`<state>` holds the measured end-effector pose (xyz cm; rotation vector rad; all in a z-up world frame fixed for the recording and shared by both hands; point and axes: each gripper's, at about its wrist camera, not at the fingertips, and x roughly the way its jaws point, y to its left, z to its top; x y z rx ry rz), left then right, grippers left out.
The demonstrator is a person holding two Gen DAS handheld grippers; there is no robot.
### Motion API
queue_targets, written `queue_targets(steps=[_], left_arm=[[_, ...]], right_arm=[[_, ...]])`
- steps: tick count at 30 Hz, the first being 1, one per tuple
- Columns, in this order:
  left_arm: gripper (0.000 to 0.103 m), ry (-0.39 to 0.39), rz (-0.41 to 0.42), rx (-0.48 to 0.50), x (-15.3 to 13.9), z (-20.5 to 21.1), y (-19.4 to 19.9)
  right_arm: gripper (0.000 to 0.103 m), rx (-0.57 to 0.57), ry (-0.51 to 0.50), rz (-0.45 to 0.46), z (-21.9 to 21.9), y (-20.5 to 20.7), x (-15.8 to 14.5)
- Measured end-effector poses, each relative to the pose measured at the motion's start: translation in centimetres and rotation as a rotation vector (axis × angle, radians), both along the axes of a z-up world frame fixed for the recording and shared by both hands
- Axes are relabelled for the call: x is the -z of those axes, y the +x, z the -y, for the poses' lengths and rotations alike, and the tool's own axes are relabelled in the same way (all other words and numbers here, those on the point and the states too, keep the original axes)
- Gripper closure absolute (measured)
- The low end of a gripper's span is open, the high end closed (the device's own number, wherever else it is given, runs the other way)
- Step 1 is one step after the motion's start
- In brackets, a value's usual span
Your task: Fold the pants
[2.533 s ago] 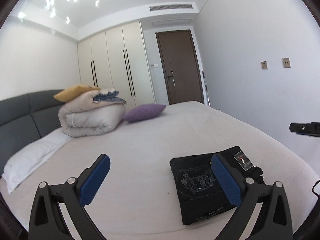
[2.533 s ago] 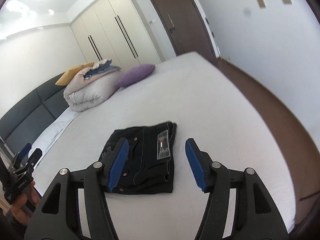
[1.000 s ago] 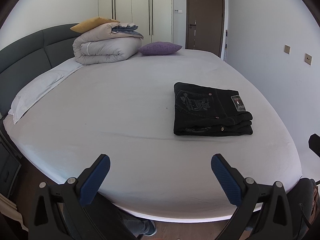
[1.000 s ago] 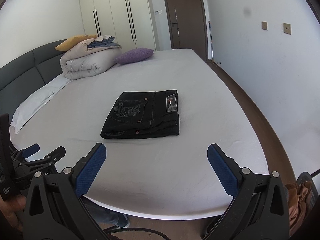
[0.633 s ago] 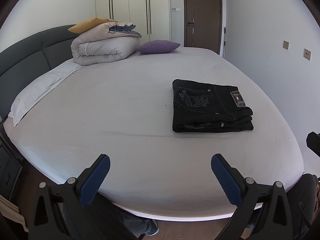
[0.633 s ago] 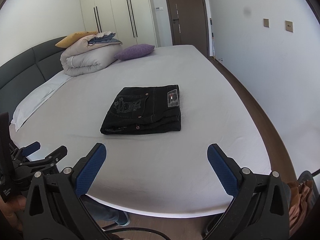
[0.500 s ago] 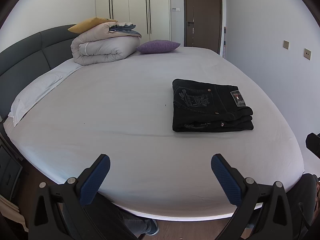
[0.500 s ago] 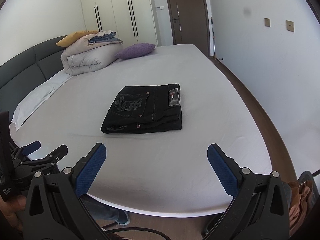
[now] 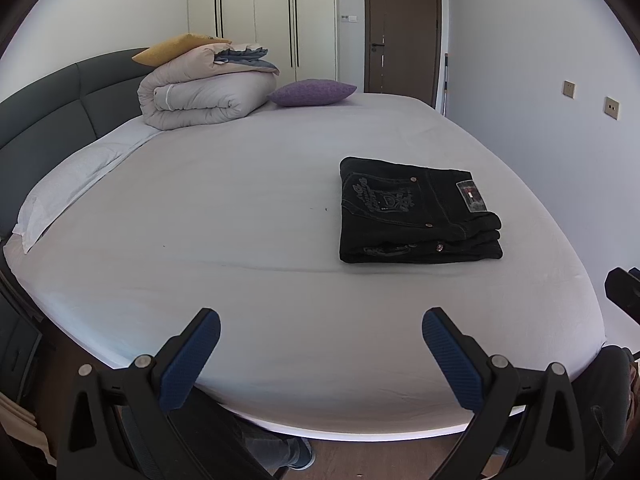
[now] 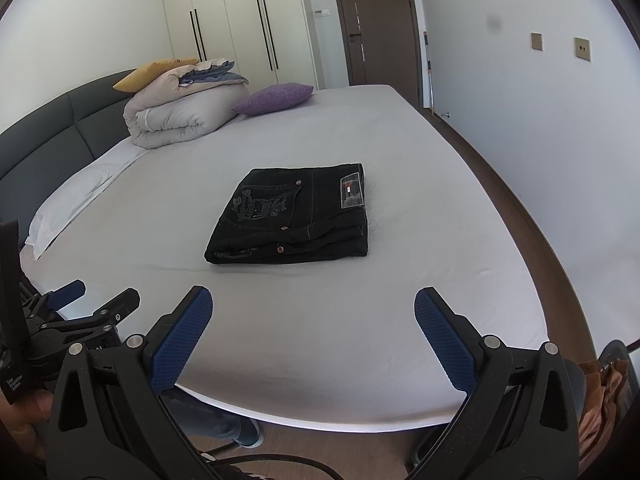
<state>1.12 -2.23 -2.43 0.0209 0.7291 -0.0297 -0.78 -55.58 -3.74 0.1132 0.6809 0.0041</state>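
While both grippers, left (image 9: 321,354) and right (image 10: 313,336), gape empty, folded pants (image 10: 294,214) lie crosswise, waistband rightward, legs hidden beneath.

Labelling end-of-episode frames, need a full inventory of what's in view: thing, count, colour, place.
pants: 1, black, folded flat on the bed, nearer the foot edge
bed: 1, white sheet, fills most of the view
headboard: 1, dark grey, far left
pillow: 1, white, along the headboard
duvet: 1, beige, rolled at the far corner
cushions: 2, purple beside the duvet, yellow on top of it
wardrobe: 1, cream, back wall
door: 1, brown, shut
wall switches: 2, tan, right wall
left gripper: 1, black with blue pads, open, empty
right gripper: 1, same, open, empty
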Motion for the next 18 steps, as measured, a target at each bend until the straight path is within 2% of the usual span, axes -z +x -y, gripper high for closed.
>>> queue_targets(steps=[11, 18], left_arm=[[0.000, -0.010, -0.018, 0.005, 0.4, 0.1, -0.1], [0.000, 0.021, -0.012, 0.012, 0.5, 0.4, -0.2]], right_arm=[[0.000, -0.002, 0.017, -0.010, 0.1, 0.3, 0.8], [0.000, -0.003, 0.025, -0.017, -0.4, 0.3, 1.2]])
